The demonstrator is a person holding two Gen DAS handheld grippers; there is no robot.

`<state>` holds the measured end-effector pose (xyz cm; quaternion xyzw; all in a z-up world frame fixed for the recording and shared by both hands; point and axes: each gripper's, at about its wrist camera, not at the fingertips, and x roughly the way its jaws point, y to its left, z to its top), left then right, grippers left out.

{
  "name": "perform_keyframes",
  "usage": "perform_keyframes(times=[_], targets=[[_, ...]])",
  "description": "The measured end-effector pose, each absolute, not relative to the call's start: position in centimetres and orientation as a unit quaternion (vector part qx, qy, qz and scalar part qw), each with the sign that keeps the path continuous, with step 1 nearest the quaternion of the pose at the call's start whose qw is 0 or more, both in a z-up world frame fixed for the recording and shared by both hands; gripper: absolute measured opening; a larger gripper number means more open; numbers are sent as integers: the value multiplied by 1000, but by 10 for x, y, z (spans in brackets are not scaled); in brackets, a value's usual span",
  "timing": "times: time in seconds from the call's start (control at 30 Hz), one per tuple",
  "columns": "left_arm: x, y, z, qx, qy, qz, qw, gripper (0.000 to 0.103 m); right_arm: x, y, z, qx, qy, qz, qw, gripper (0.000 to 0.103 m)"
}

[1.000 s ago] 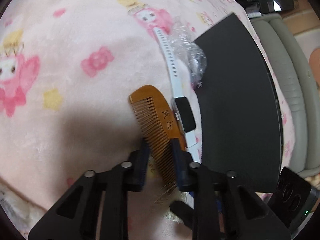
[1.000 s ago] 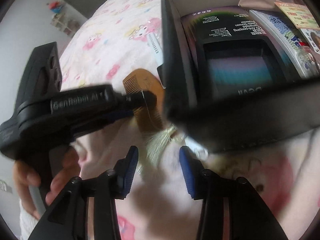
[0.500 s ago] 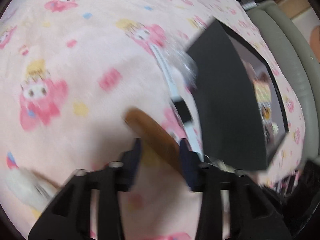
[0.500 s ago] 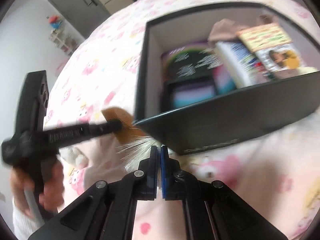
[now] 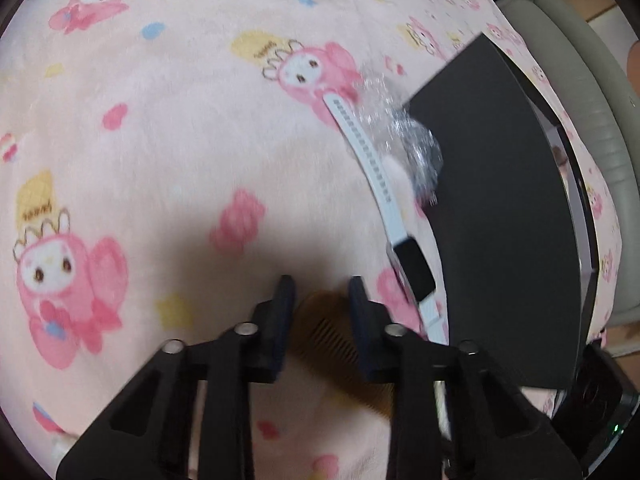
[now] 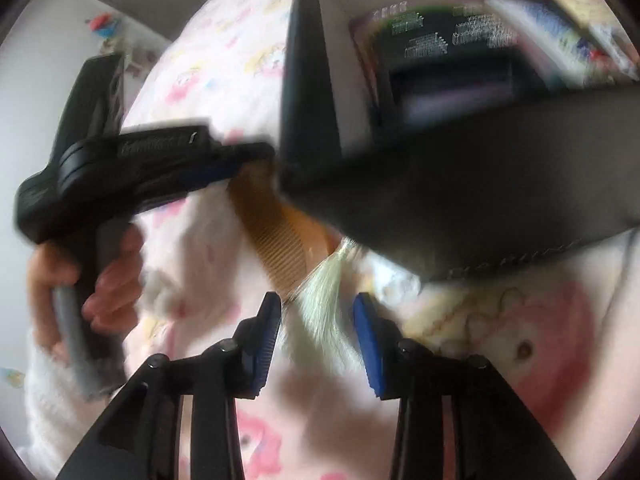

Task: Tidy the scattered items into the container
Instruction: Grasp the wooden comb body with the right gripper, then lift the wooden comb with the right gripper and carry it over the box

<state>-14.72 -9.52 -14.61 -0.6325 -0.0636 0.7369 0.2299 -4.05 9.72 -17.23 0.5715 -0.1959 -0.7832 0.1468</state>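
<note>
While the black box [image 6: 500, 200] just ahead of the right claw [image 6: 316, 316] already holds several packets, plenty is left on the bed [image 5: 160, 140]. The left claw [image 5: 322, 298] is closing on the wooden comb [image 5: 332, 332] between its jaws, though I cannot tell if the pads press yet. The right claw is spreading around a pale tassel [image 6: 324, 304], gripping nothing. A white watch [image 5: 384, 200] and crumpled plastic wrap [image 5: 408, 144] lie ahead-right of the left claw, outside the box.

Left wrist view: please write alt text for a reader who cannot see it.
Two black fingers are closing around a brown wooden comb on a pink cartoon-print blanket. A white-strapped smartwatch lies beside a black box.
</note>
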Motion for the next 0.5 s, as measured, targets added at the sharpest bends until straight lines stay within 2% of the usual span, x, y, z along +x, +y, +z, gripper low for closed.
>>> perform_keyframes(times=[0.13,0.4,0.5], targets=[[-129,-107,-139,-640,-42,738,210,22,-41,94,-172,574,-187,-785,142,40],[-86,-125,-132,-678,-32,702,217,25,-30,116,-166,583,-221,-767,148,40],[-89,-135,-138,-679,-49,704,203,36,-31,118,-167,587,-229,-763,148,40]])
